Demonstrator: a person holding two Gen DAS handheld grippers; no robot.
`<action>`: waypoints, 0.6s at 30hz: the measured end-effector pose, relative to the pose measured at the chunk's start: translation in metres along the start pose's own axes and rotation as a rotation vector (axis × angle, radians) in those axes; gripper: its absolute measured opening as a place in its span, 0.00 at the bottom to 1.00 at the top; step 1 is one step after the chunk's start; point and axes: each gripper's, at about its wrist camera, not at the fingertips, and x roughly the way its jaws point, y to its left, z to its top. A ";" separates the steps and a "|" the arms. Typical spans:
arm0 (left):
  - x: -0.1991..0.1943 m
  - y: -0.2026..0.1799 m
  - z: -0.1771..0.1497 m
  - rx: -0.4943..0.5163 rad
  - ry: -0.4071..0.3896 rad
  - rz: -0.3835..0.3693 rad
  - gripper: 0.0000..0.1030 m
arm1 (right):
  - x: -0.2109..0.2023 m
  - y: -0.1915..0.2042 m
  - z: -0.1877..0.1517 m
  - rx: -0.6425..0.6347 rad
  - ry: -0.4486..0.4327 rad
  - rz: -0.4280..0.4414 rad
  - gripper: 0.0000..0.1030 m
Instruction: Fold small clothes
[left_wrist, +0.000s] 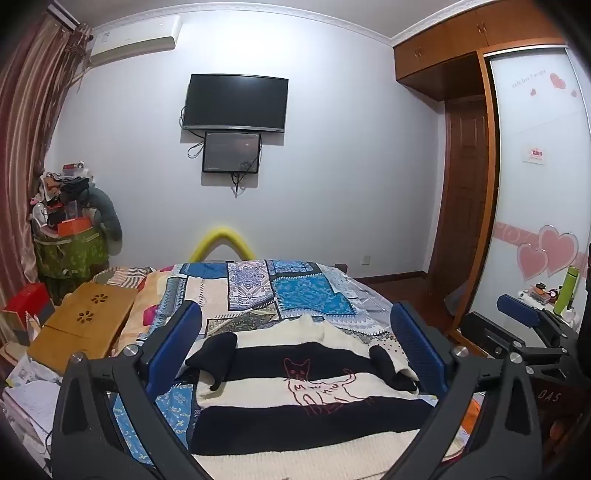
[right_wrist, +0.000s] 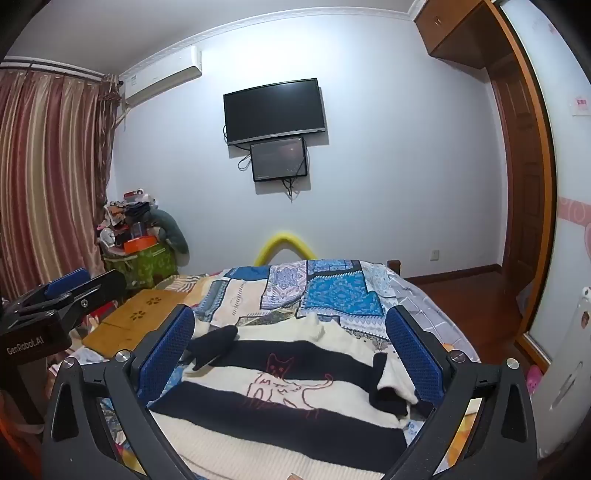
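Both my grippers are out front, tipped slightly nose-down. Left gripper (left_wrist: 295, 350): jaws spread as wide as they go, blue pads (left_wrist: 184, 343) at roughly 9 and 3 o'clock, nothing pinched between them. Right gripper (right_wrist: 291, 350): same, jaws fully apart, blue pads (right_wrist: 410, 354) facing each other, gripping nothing. In the left view my right gripper sits at about 3 o'clock, side-on, jaws spread. In the right view my left gripper shows at about 9 o'clock, side-on, black body and blue pad visible. The two are side by side, not touching.
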 end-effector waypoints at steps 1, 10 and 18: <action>0.000 0.000 0.000 0.000 0.001 -0.001 1.00 | 0.000 0.000 0.000 0.001 -0.002 0.000 1.00; -0.002 0.004 0.005 0.002 0.016 -0.004 1.00 | 0.000 -0.001 0.001 -0.001 0.004 -0.001 1.00; 0.002 0.001 0.001 0.006 0.013 -0.001 1.00 | 0.000 -0.001 0.001 -0.001 0.006 -0.001 1.00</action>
